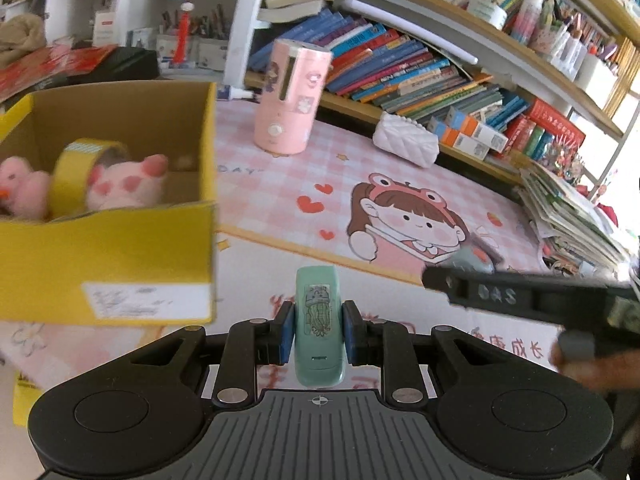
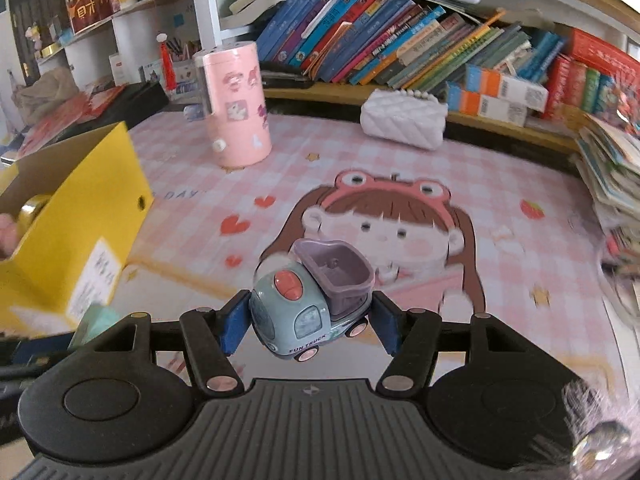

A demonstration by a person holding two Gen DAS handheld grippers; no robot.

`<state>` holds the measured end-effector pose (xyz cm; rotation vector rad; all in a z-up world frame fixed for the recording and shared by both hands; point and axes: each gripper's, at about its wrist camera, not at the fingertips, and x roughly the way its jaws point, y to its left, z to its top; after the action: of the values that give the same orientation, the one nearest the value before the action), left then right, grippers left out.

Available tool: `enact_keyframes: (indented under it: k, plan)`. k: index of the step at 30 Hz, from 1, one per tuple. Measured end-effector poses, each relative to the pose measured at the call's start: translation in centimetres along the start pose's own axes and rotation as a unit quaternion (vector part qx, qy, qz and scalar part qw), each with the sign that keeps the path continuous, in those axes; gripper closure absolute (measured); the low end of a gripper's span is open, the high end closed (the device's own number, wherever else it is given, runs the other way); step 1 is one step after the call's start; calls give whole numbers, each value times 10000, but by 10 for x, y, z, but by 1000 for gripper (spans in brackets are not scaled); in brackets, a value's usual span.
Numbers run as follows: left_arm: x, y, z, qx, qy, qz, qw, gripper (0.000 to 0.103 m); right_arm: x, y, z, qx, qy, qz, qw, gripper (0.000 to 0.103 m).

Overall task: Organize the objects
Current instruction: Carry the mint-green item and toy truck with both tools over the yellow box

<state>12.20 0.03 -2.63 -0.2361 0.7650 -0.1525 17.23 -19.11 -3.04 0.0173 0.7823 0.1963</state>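
Left tool (image 1: 319,330) level, clamps mint case (image 1: 319,320); right tool (image 2: 308,322) seemingly grips toy truck (image 2: 308,304)

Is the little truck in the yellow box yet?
Not yet. The toy truck sits between the right gripper jaws above the mat, while the yellow box stands off to the side.

Box (image 1: 108,264) cut off at left edge, near wall hiding lower halves of plush toys (image 1: 124,184) and tape roll (image 1: 78,172). Label (image 1: 146,300) smeared, unreadable. Right claw (image 1: 532,300) blurred, tips out of sight. Book stack (image 2: 616,184) cropped and blurred at right.
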Motion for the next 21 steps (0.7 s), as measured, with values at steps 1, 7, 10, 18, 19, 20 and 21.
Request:
enact_keyframes:
  k: [1,7,10,18,19,20,21]
  plan:
    - [-6,6,-2,-52,-20,9,10000,80,-6,5,-4,74,71,11,9999,42]
    - [-41,38,-20,-292,-104,221,9993,80,-35,48,-31,63,233,188,9995,42]
    - [-57,55,-28,-454,-130,304,9984,80,-45,76,-45,-336,189,219,9990,42]
    - [-96,90,-44,-625,-274,533,9962,80,-67,133,-66,-777,161,579,9952,42]
    - [-100,94,-46,-640,-280,564,9960,80,-68,139,-68,-798,155,603,9949,42]
    - [-104,97,-47,-653,-293,588,9957,80,-70,145,-70,-808,148,627,9947,42]
    - [-109,101,-49,-666,-313,615,9954,80,-71,148,-71,-814,146,644,9945,42]
